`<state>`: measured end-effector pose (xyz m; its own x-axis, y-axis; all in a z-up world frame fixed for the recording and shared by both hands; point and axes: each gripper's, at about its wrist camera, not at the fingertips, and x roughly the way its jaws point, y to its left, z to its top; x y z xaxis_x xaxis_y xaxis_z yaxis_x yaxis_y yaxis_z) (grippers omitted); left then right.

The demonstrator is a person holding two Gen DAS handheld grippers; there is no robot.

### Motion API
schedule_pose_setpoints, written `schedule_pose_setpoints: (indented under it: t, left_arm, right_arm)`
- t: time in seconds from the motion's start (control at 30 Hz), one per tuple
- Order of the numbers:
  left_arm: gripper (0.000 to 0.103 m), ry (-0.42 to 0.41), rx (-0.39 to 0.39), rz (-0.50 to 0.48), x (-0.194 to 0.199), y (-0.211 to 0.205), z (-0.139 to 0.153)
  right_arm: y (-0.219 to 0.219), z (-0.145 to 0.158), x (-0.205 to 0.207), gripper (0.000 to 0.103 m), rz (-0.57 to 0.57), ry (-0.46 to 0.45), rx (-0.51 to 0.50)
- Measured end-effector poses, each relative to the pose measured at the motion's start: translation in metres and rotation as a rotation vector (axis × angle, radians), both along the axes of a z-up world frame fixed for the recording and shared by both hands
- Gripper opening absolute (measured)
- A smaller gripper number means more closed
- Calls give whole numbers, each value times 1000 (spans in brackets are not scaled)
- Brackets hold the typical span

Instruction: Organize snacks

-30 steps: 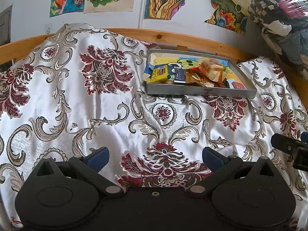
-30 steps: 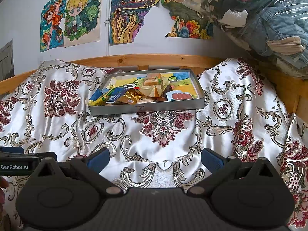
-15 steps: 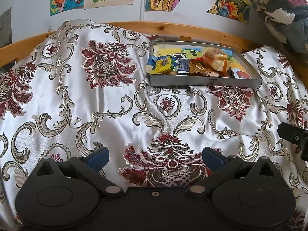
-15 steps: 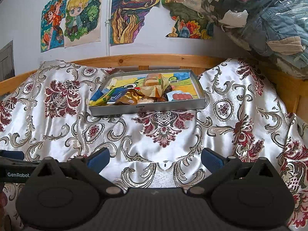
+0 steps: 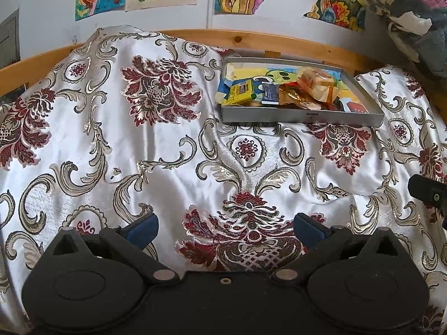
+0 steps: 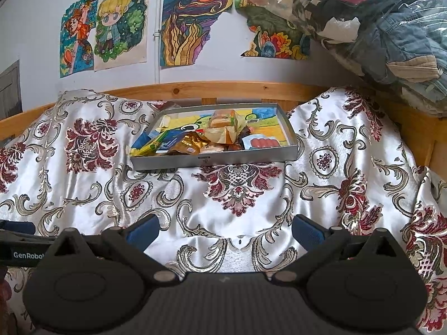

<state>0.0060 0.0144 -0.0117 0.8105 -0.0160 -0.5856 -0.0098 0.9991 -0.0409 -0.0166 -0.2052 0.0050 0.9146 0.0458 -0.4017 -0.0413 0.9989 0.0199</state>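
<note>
Left wrist view: the left gripper point(image 5: 225, 227) hangs low over the cloth point(image 5: 167, 173), level, its blue-tipped fingers point(image 5: 141, 229) spread wide with nothing between them. The right gripper point(image 6: 225, 227) sits the same way, fingers well apart and empty, pointed straight up the bed. Each one shows at the edge of the other's view, so the two are held side by side near the front edge of the cloth.

The tray point(image 5: 301, 115) lies well ahead of both, up by the back edge of the cloth, close to the wooden rail point(image 5: 251, 39). From the left gripper it is ahead and off to the right; from the right gripper it is nearly dead ahead, a little left. The snacks point(image 6: 212, 136) are heaped in it: a yellow pack point(image 5: 241, 92) at its left end, a clear-wrapped bun point(image 6: 223, 122) on top in the middle, a sausage pack point(image 6: 261, 142) toward its right end
</note>
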Motion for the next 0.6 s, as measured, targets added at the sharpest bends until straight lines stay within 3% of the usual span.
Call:
schedule_pose_setpoints:
  t: [0.6]
  left_arm:
    - [102, -45, 34, -24, -5, -7, 4]
  right_arm:
    - [0, 0, 0, 103, 0, 1, 0]
